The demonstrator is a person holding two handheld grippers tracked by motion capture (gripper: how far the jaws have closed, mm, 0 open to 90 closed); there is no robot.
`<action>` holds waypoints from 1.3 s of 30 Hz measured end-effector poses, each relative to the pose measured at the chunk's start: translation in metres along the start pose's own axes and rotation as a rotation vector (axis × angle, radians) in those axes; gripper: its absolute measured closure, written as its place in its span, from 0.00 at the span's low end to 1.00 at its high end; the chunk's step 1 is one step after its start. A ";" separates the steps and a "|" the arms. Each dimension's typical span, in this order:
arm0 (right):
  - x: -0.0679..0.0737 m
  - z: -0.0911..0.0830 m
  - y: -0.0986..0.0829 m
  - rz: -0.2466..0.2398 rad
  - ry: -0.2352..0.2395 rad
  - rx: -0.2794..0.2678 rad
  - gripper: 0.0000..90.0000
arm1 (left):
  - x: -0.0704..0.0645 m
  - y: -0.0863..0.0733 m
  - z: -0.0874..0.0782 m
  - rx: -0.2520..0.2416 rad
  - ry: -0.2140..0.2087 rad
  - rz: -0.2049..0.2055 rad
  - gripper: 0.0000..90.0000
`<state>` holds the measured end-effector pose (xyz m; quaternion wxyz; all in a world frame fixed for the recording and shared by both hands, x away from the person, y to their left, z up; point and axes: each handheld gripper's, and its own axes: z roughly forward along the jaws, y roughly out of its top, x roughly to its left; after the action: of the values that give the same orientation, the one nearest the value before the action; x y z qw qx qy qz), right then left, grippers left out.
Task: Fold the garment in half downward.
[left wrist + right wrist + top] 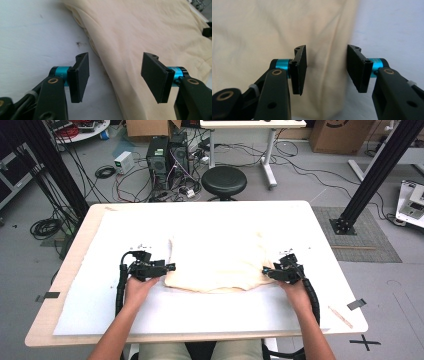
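Black two-jaw left gripper (171, 267) is sitting at the left edge of the cream-coloured folded cloth (217, 260), jaws pointing right toward the fabric. In the left gripper view the left gripper (115, 75) is standing with jaws wide apart, nothing between them; one jaw is hanging over the white table cover (32, 37), the other over the cloth (140, 30), with the cloth's rolled edge running diagonally between them. The cloth is lying flat in the middle of the white sheet (200, 312) on the light wooden table (45, 322), between the two hands. Black two-jaw right gripper (265, 270) is sitting at the cloth's right lower corner, jaws pointing left, tips touching or just over the fabric edge; cannot tell which. In the right gripper view the right gripper (327, 70) is also showing jaws apart, gripping nothing, straddling the cloth's (262, 32) right border where it is meeting the white sheet (392, 27). Both hands are holding the grippers low, near the table surface.
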<state>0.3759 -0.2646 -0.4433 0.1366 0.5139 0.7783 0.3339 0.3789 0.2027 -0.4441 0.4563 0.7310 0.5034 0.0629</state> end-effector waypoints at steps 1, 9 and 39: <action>0.005 0.001 -0.001 -0.021 -0.037 -0.007 0.64 | -0.002 -0.002 0.004 0.017 0.005 0.006 0.47; 0.008 -0.018 -0.014 -0.017 -0.045 0.036 0.95 | -0.009 -0.012 0.001 0.052 0.024 0.057 0.94; -0.040 0.016 0.048 0.014 -0.101 -0.130 0.45 | -0.005 0.000 -0.040 -0.302 -0.031 0.222 0.24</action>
<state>0.4364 -0.2824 -0.4282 0.2062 0.5254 0.7437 0.3583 0.3545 0.2231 -0.4188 0.5587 0.7062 0.3975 0.1765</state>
